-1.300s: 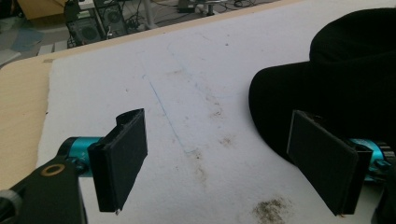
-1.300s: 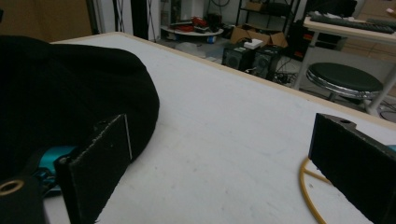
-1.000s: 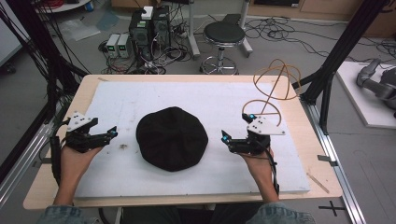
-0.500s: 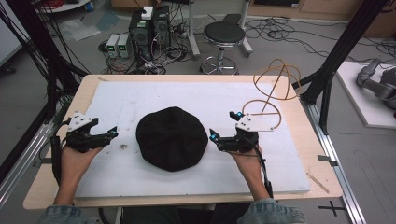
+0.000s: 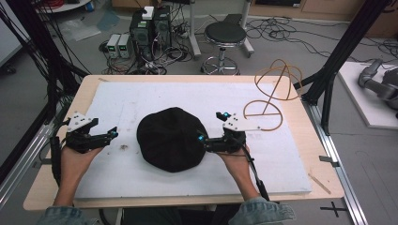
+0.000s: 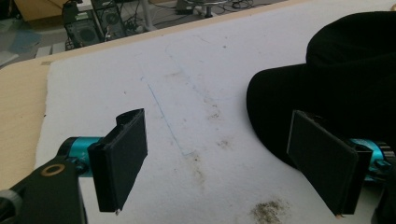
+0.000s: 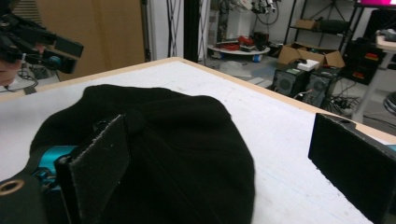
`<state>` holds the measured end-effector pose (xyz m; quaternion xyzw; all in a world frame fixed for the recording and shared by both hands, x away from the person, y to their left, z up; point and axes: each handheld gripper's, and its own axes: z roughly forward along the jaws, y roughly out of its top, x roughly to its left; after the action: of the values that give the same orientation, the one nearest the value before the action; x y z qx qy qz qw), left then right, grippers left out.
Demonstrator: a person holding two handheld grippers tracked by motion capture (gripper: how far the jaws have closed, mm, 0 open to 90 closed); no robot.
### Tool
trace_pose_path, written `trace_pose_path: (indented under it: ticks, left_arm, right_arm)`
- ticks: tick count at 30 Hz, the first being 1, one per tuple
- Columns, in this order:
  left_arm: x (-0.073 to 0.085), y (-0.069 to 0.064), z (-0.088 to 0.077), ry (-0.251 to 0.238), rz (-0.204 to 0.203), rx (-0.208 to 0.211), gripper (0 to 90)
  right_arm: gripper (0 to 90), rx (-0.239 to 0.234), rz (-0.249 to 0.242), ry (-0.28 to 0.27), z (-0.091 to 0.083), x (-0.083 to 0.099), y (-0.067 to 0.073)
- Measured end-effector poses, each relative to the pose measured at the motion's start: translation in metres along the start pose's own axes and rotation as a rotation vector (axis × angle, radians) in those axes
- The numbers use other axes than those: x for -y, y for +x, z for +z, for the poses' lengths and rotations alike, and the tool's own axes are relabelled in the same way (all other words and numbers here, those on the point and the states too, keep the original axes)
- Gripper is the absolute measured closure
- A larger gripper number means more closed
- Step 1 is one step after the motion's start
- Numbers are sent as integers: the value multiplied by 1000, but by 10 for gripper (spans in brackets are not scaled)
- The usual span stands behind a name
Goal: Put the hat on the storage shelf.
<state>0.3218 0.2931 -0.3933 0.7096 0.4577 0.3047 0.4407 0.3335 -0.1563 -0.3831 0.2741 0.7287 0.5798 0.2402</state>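
Claws are both wide open. Right claw (image 5: 206,141) sits at the edge of the black hat (image 5: 171,139), left claw (image 5: 109,135) a bit away. Shutting too high could pinch only loose cloth, so the hat slips out.

Both grippers, left gripper (image 5: 110,135) and right gripper (image 5: 202,140), are showing black jaws, teal fittings, grey plates; denim sleeves (image 5: 263,213) are covering forearms.

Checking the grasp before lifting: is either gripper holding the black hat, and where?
Neither: left gripper and right gripper are open beside the black hat.
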Motion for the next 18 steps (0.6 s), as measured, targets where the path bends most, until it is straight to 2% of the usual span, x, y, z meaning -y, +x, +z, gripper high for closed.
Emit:
trace_pose_path:
  ticks: [12, 18]
  left_arm:
    - [-1, 0, -1, -7, -3, 0, 205]
    - [0, 1, 0, -7, -5, -1, 205]
  right_arm:
    - [56, -51, -1, 2, 22, 0, 19]
    - [56, -71, 3, -1, 30, 1, 23]
